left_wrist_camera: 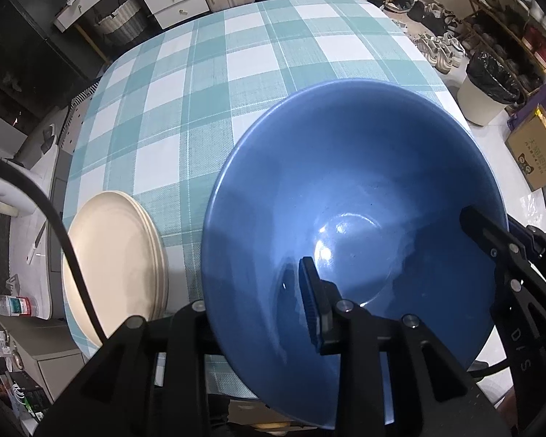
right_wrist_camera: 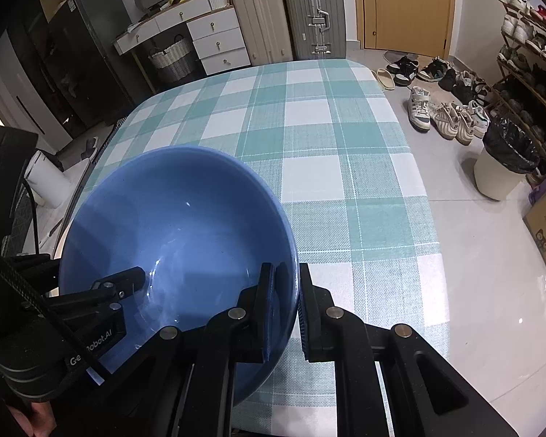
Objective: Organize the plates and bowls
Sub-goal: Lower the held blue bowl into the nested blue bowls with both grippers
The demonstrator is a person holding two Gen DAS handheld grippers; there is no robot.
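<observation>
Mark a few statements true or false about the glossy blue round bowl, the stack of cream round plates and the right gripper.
1. The right gripper clamps the rim of the glossy blue round bowl, one finger inside and one outside. True.
2. In the left wrist view, the stack of cream round plates lies to the right of the bowl. False: it lies to the left of it, near the table's edge.
3. The bowl holds food. False: its inside is bare and shiny.
4. A teal-and-white checked tablecloth covers the table. True.
</observation>
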